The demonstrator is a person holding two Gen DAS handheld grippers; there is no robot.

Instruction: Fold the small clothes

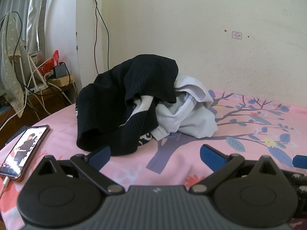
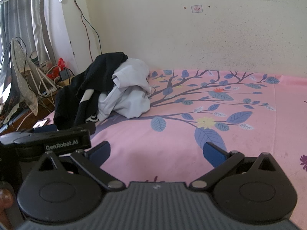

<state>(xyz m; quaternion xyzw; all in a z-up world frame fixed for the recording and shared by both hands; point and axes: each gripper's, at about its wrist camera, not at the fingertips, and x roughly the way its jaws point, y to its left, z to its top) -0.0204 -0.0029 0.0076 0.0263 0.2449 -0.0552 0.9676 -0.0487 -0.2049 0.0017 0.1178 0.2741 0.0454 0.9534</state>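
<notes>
A heap of small clothes sits on the pink bedsheet (image 1: 172, 164) near the wall. A dark navy knit garment (image 1: 119, 103) with white markings lies over a pale blue-white garment (image 1: 188, 118). My left gripper (image 1: 155, 156) is open just in front of the heap, its left blue fingertip close to the navy hem, with nothing between its fingers. In the right wrist view the same navy garment (image 2: 86, 88) and pale garment (image 2: 130, 95) lie far ahead to the left. My right gripper (image 2: 156, 154) is open over bare sheet. The left gripper's body (image 2: 57, 140) shows at that view's left.
A phone (image 1: 25, 151) with a lit screen and cable lies on the sheet at the left edge. Beyond the bed's left side stand a cluttered wooden stand with chargers and cables (image 1: 55, 76) and curtains. The cream wall (image 1: 191, 38) backs the bed. The tree-print sheet (image 2: 220, 105) stretches right.
</notes>
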